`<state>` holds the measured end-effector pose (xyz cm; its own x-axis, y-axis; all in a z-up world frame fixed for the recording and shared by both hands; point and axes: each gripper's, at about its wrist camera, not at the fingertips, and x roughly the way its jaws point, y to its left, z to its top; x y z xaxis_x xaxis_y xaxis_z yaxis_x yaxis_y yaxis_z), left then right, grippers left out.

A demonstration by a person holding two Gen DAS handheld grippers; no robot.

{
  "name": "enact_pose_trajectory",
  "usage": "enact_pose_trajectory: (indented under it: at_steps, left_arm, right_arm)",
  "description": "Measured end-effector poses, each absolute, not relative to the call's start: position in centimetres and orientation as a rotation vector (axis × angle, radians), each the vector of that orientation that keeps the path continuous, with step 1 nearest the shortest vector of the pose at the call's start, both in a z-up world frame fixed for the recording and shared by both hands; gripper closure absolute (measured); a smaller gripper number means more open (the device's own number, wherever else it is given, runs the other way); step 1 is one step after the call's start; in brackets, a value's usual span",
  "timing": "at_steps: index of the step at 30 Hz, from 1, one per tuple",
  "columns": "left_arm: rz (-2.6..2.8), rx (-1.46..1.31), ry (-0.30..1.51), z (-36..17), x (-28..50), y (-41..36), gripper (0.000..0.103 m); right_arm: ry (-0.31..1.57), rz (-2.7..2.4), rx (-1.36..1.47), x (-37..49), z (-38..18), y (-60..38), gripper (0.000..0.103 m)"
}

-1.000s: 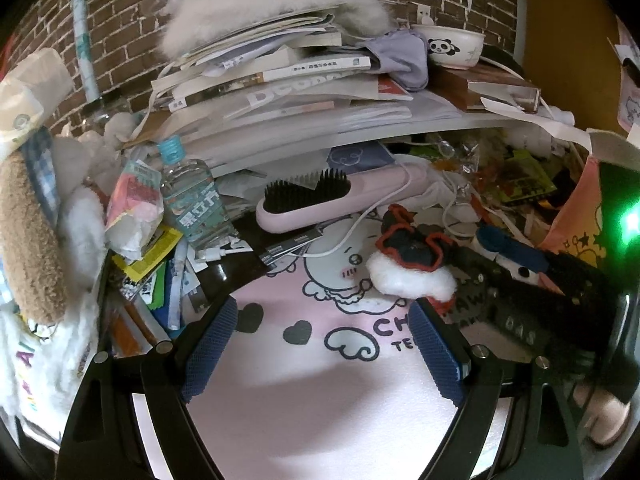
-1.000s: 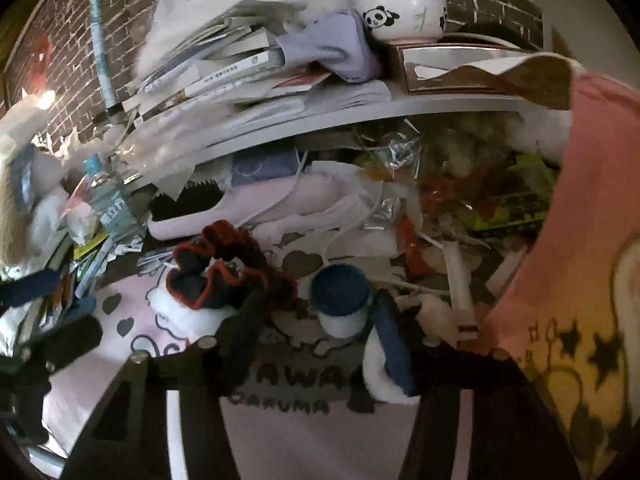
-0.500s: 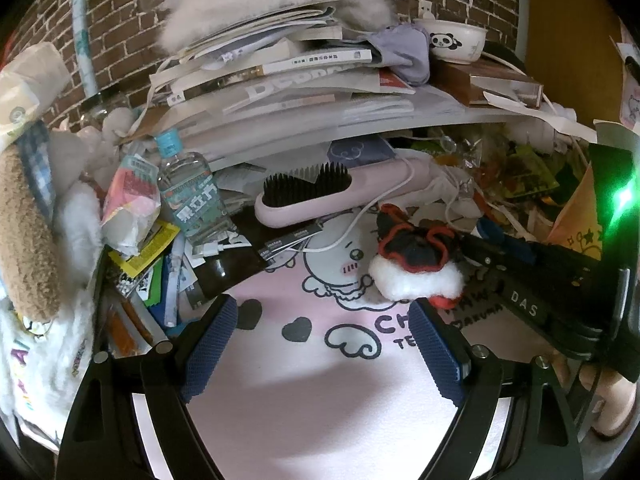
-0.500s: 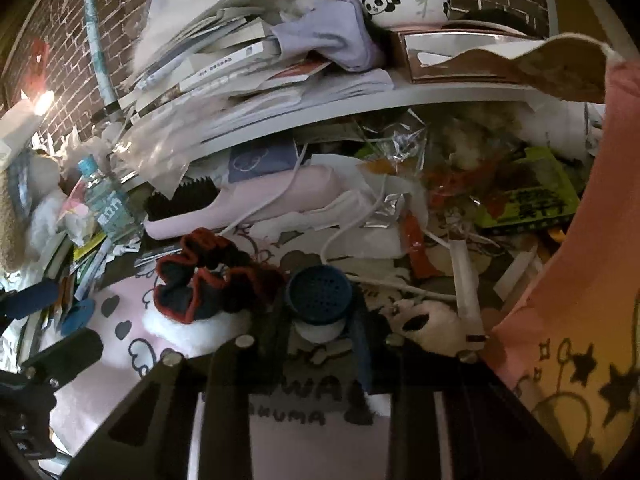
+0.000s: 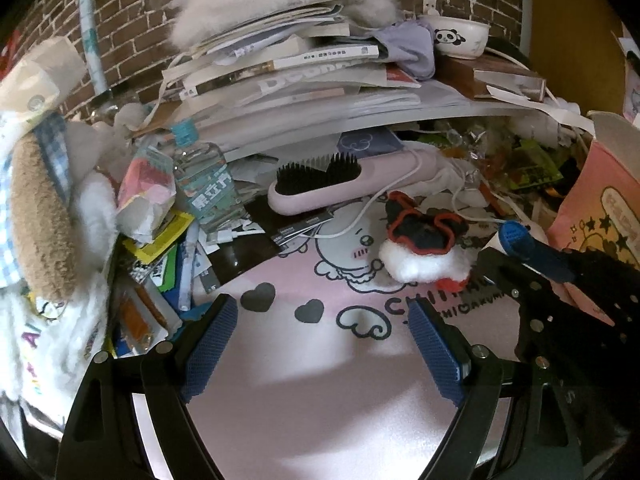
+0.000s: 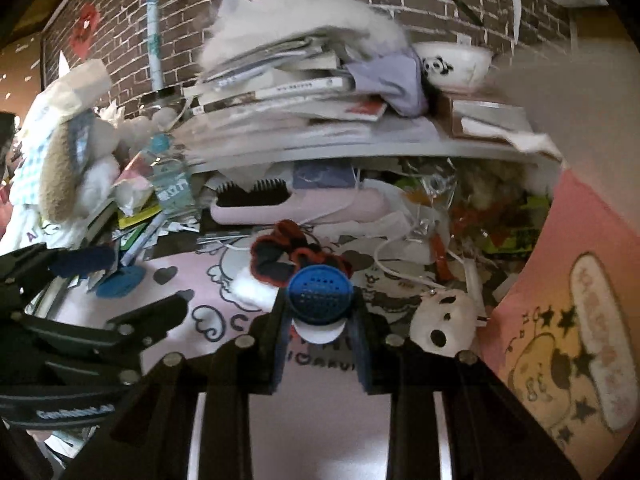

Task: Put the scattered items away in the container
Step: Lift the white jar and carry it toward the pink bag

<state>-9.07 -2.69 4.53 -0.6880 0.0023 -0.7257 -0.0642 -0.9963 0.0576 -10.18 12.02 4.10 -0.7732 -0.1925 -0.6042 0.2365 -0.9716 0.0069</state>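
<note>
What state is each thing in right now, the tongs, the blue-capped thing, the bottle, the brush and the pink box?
Right tongs: shut on the blue-capped item.
Left tongs: open, holding nothing.
Water bottle: capped, leaning.
Hair brush: lying bristles up.
Pink box: top flap open.

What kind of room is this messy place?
Probably someone's cluttered desk at home, against a brick wall: a pink cartoon desk mat, stacked books on a shelf, and a pink hairbrush beside a plush toy.

Your pads [image 5: 210,346] are blue, rough-textured rubber on matt black plastic arms. The mat [image 5: 320,380] looks smooth, slightly glossy. The scrunchie [image 5: 424,236] is soft cloth, the bowl [image 5: 460,42] glazed ceramic.
</note>
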Motion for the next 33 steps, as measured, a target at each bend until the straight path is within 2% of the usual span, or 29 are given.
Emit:
enact_pose_trajectory:
  at_steps: [14,24,33]
  left_arm:
    - [2.946,-1.132,0.120,8.4,-6.5,-3.7,0.018]
    - [2.932,-1.139,0.135,8.3,-6.9,-3.0,0.018]
    - [2.909,-1.125,0.152,8.5,-7.1,-1.7,0.018]
  right_arm:
    - [0.138,-2.788,0.751,-6.1,9.8,11.4,0.078]
    - [-0.054,-2.706,0.712,-4.9,14.2,15.3,0.078]
    - [0.019,-2.919,0.734,-5.1,15.1,20.5,0.078]
